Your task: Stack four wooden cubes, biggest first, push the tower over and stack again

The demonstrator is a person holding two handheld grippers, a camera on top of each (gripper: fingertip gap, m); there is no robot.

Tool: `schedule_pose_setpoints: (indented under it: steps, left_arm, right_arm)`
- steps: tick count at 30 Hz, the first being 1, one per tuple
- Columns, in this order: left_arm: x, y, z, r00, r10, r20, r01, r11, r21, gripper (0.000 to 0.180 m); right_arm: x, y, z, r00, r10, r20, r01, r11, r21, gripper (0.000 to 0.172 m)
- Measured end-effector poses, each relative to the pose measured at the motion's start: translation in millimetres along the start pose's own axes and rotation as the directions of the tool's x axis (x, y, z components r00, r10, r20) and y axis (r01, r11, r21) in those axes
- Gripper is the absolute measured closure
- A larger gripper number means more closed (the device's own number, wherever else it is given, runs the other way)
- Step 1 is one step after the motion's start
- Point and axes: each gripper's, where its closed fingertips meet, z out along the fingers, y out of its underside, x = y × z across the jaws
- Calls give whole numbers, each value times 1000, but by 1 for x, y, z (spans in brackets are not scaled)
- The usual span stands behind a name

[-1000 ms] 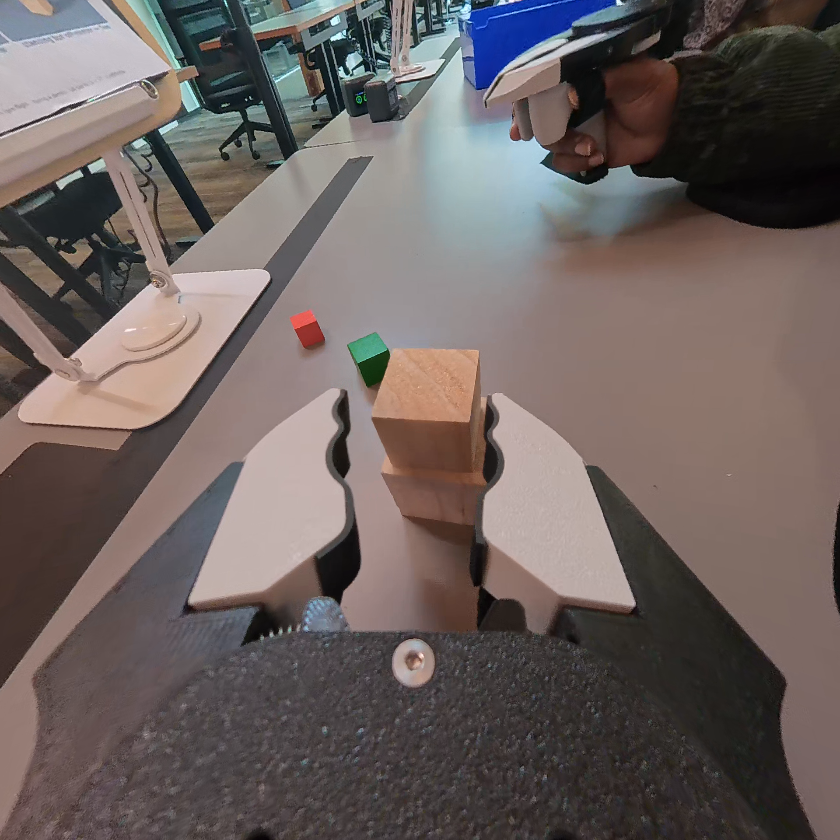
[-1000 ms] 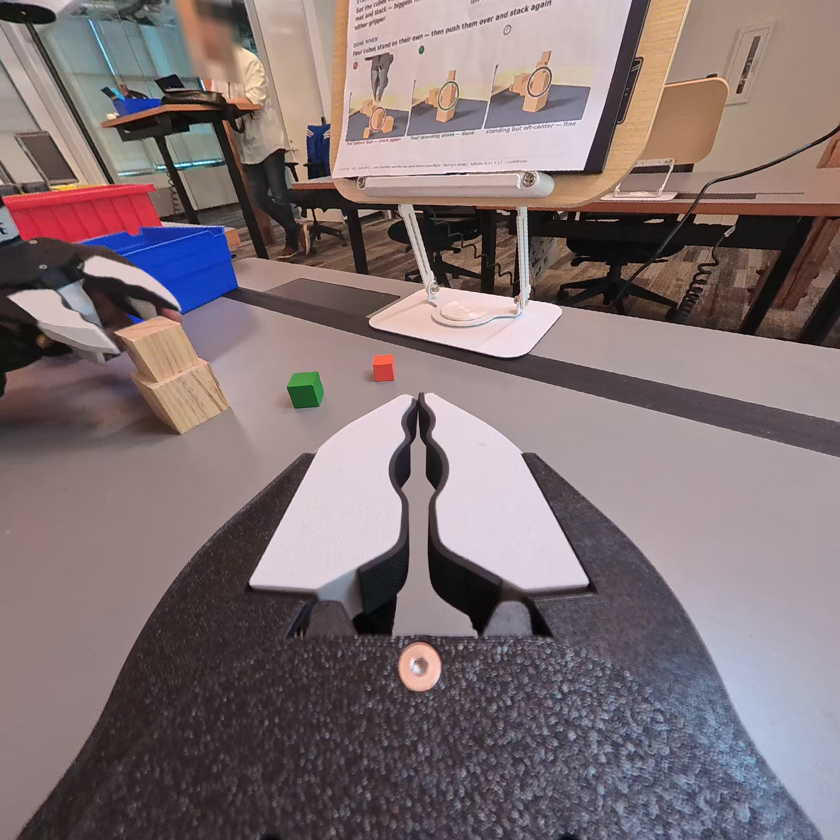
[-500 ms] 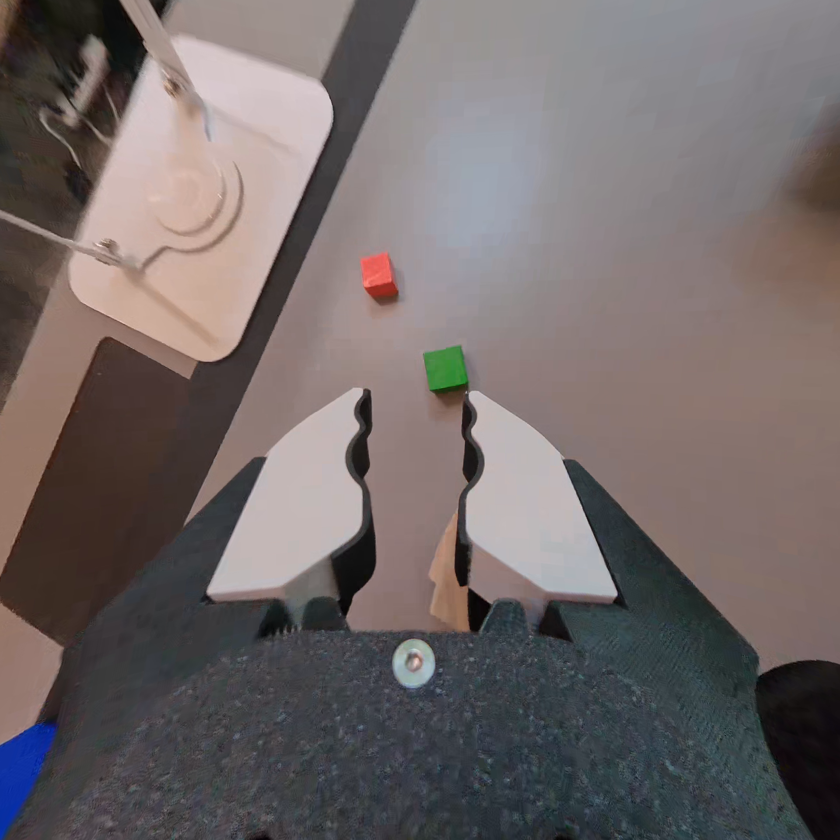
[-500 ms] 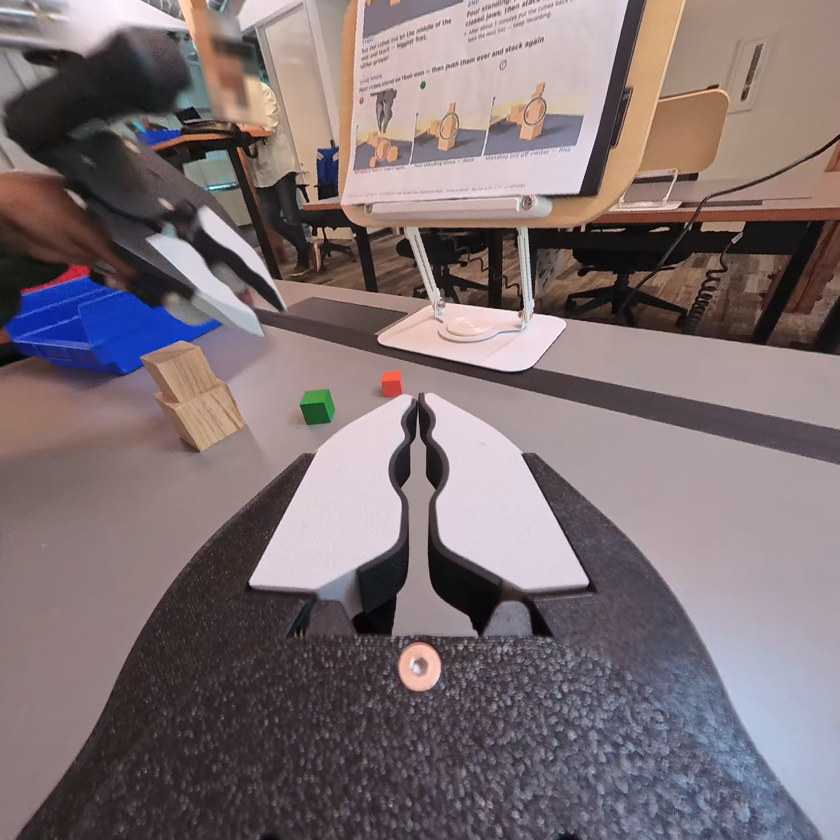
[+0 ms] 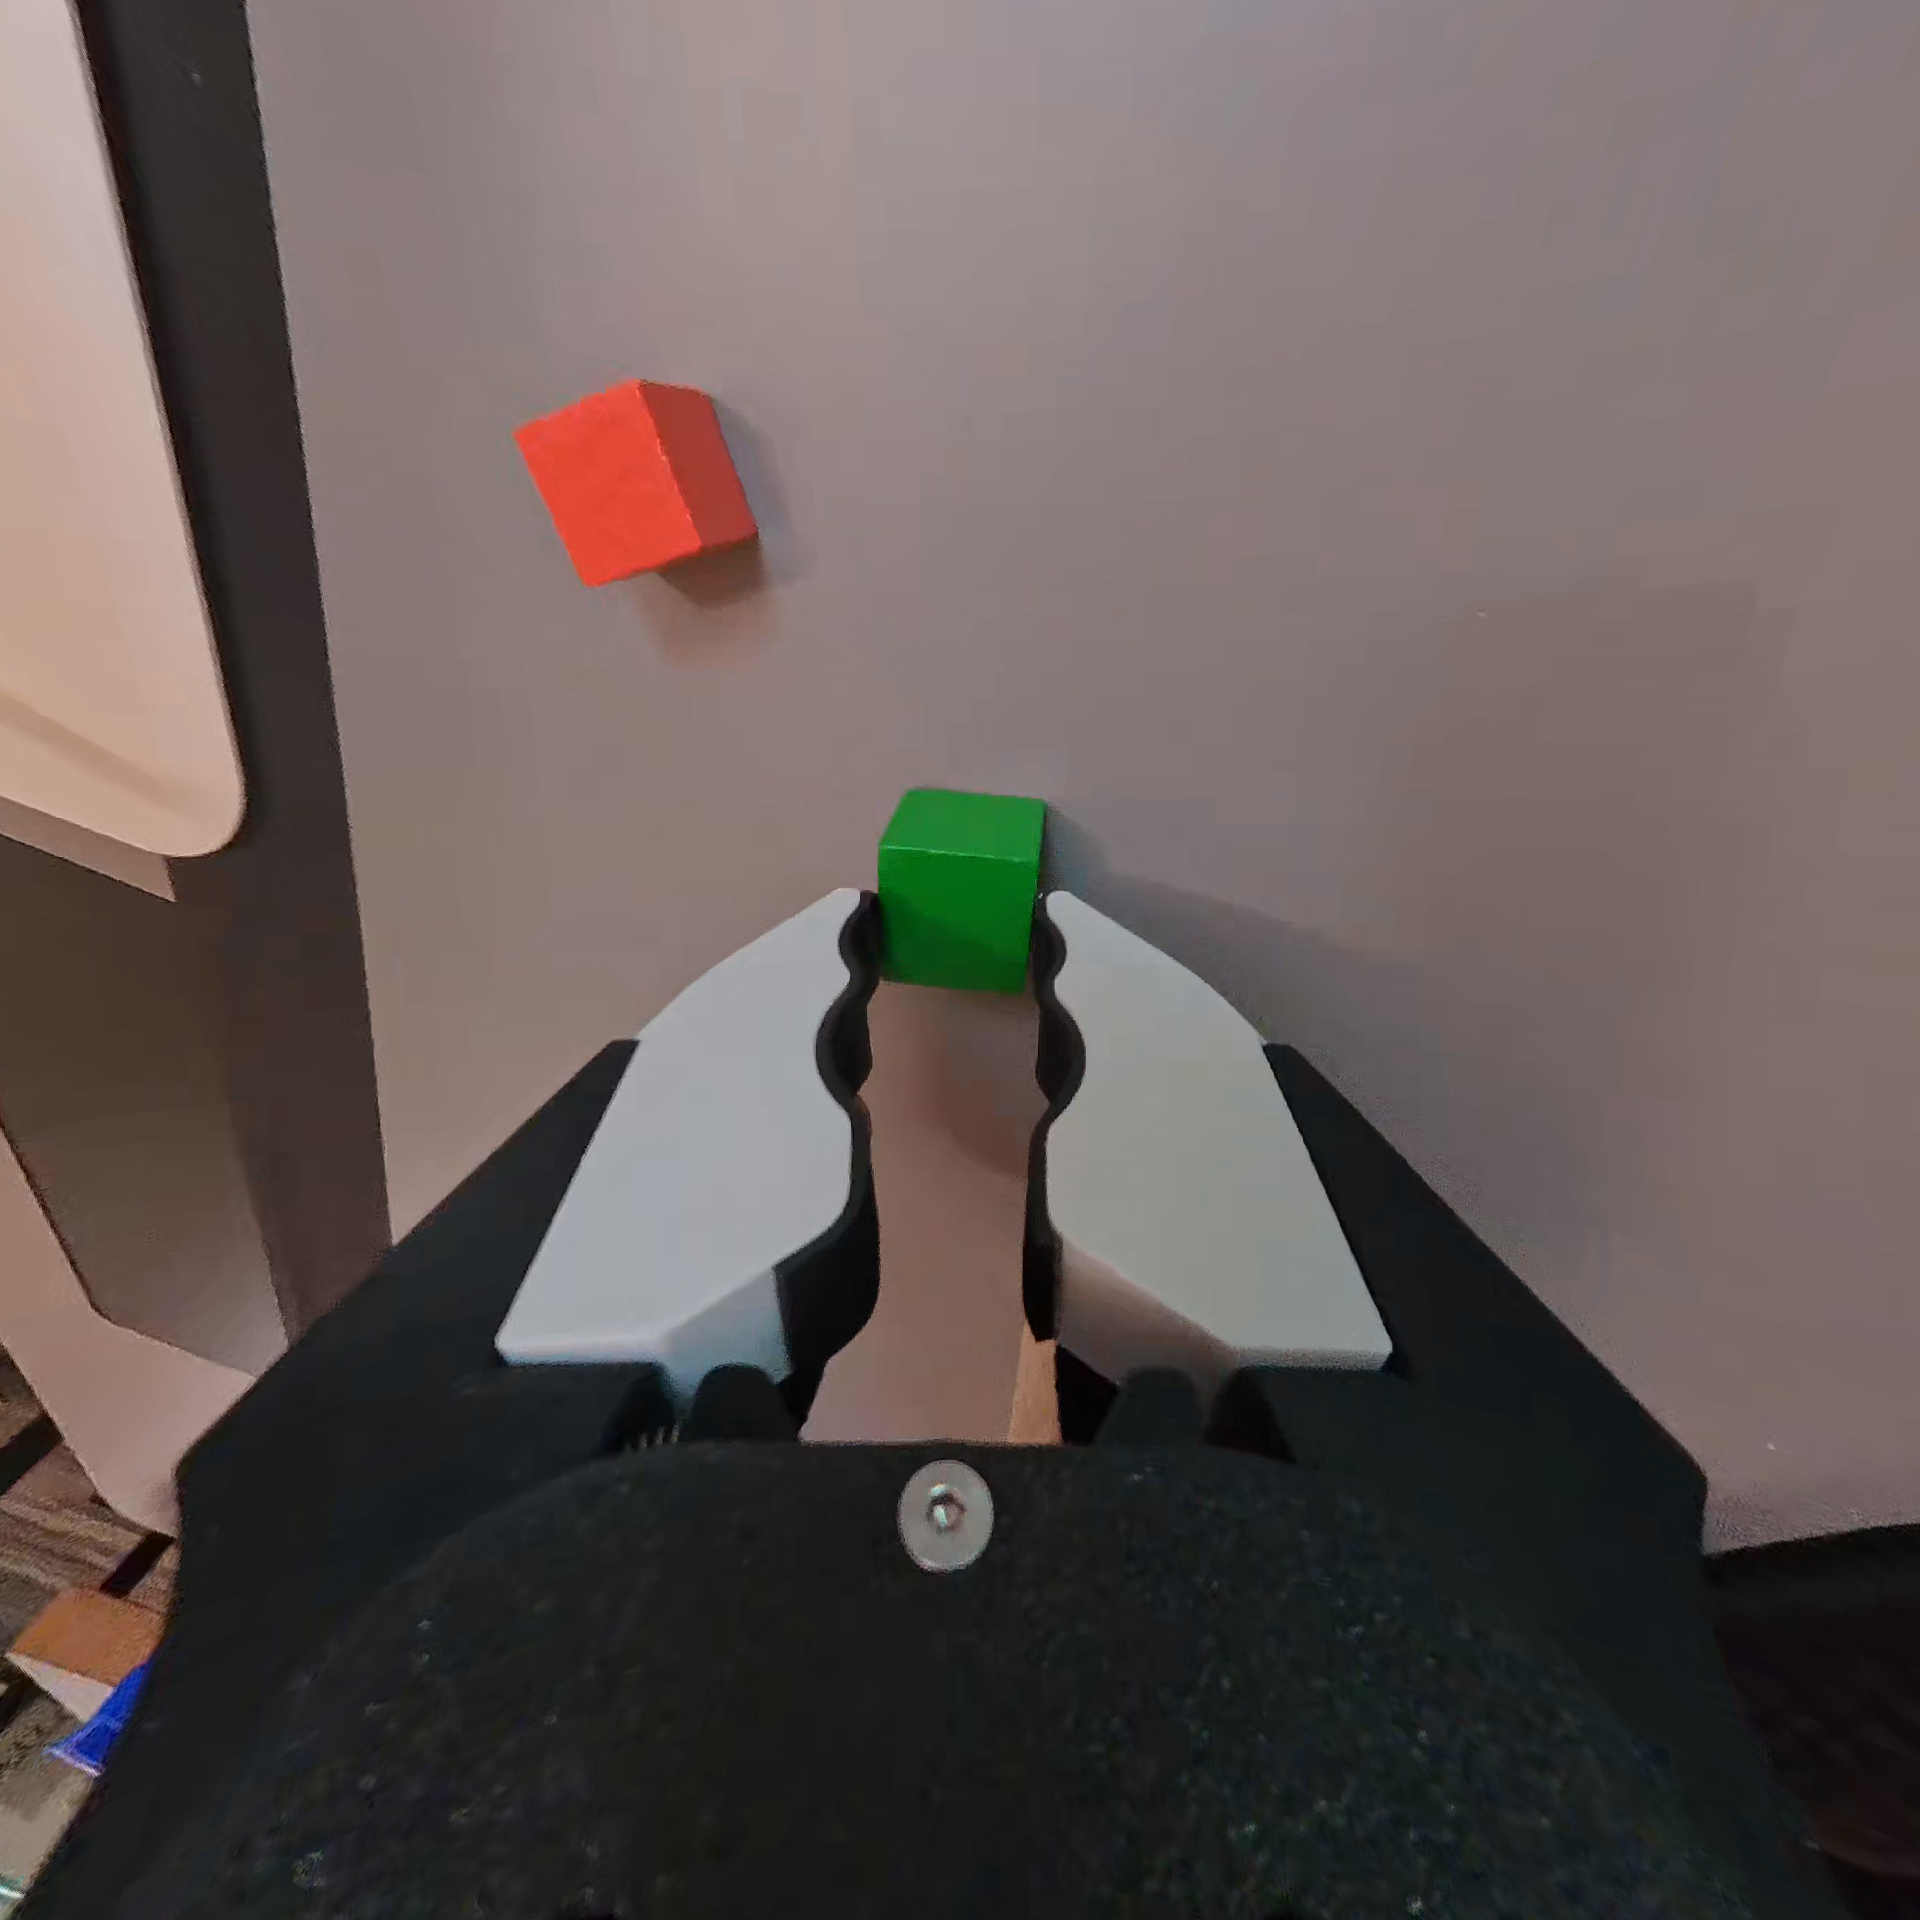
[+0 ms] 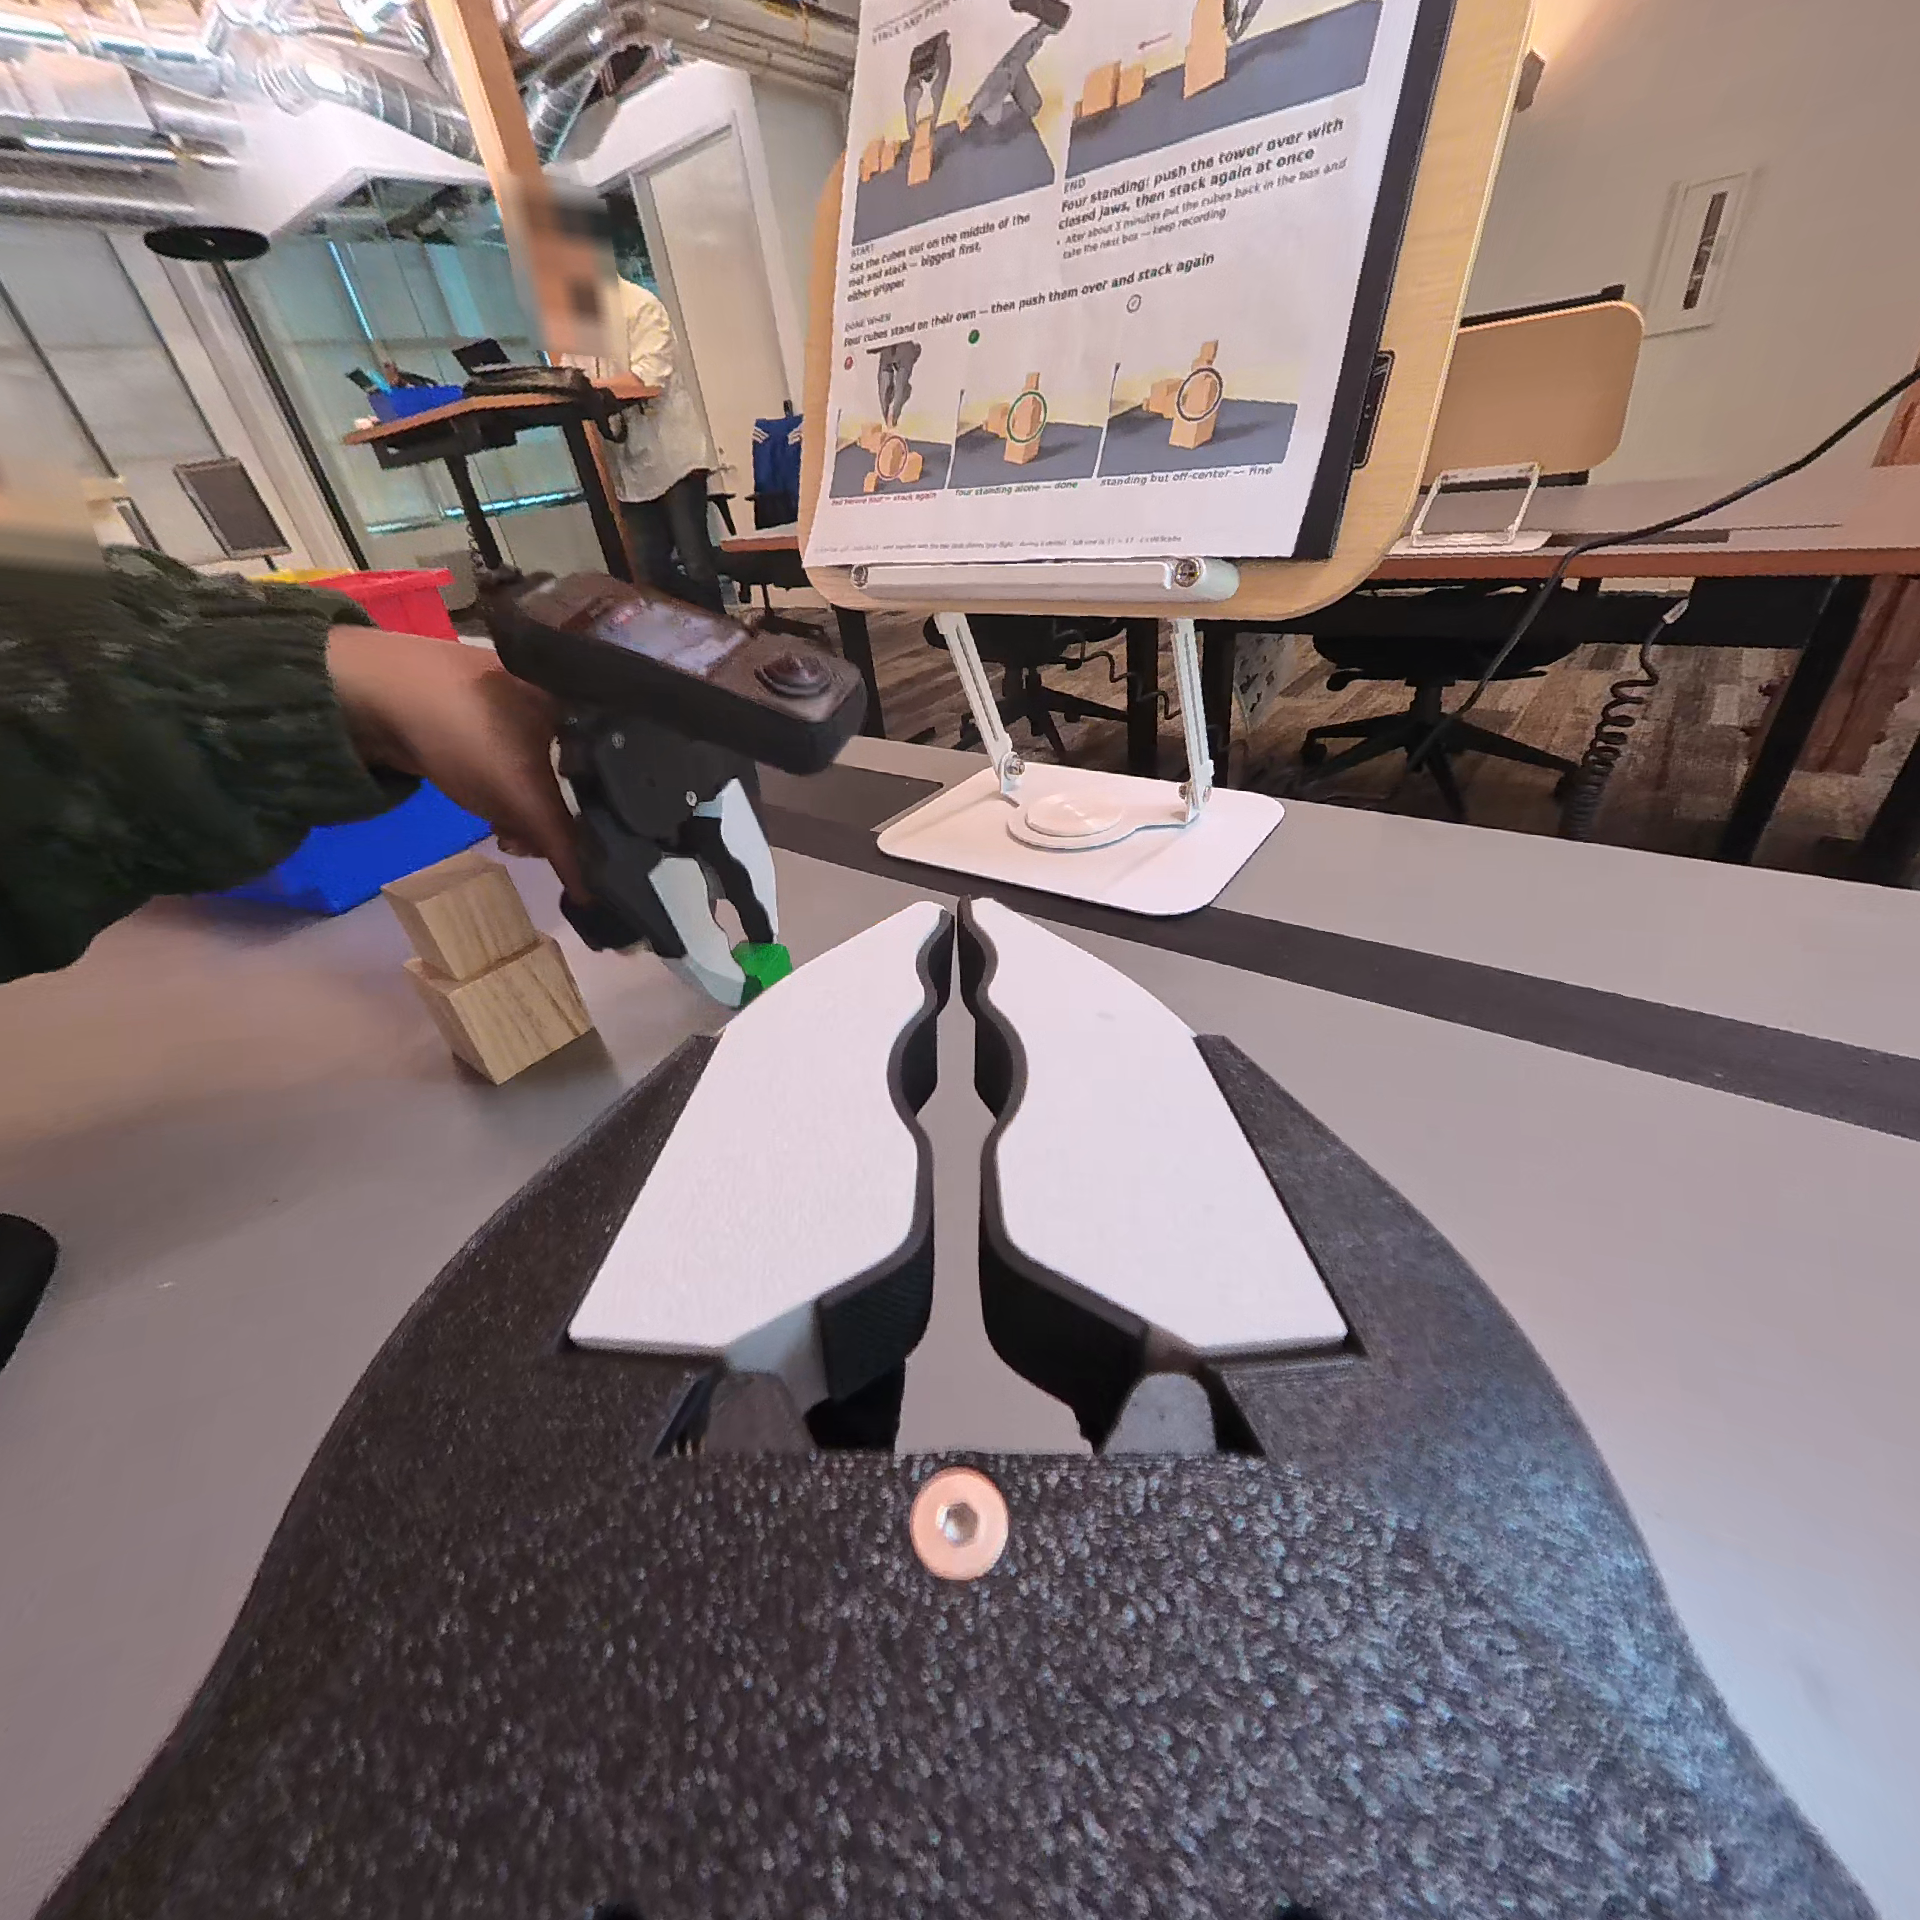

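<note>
Small green painted wooden cube (image 5: pixel 958 894) on grey bench (image 5: pixel 1351 520), likely light, rigid, slick-faced, pinched at opposite flat sides by left claw (image 5: pixel 956 914); right claw (image 6: pixel 957 920) closed, empty.

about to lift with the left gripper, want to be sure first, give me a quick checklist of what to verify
1. Green cube sits between the left gripper fingertips: ok.
2. Both pads pressed against the cube's sides: ok, no gap shows on either side.
3. Grip depth: not ok, only the fingertips hold the cube, so it may slip.
4. Red cube apart from the left gripper: ok.
5. Wooden stack upright, smaller block on larger, close beside the left gripper: ok, but lift carefully.
6. Right gripper shut, holding nothing, away from the cubes: ok.
</note>
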Motion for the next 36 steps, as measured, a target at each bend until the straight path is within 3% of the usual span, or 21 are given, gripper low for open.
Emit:
schedule_pose_setpoints:
  steps: [2,6,10,12,20,36]
  left_arm:
    - [2,-5,-15,999,39,-13,-38,998,52,153]
    - [7,-6,-77,984,169,-53,-153,963,222,153]
    - [11,39,-120,929,365,-52,-348,914,210,153]
    - [17,58,-132,911,404,-85,-376,896,237,153]
    - [31,105,-108,902,405,-150,-372,905,204,153]
    - [25,105,-96,920,376,-111,-357,920,163,153]
  right_arm:
    - [0,0,0,1000,0,1,0,1000,0,171]
    - [0,2,1,1000,16,7,-16,1000,-5,171]
    - [-1,6,2,1000,19,15,-19,1000,-16,171]
    - [-2,7,3,1000,16,15,-16,1000,-18,171]
    - [-1,12,4,999,30,15,-30,999,-26,172]
    - [0,16,5,999,34,14,-34,999,-39,172]
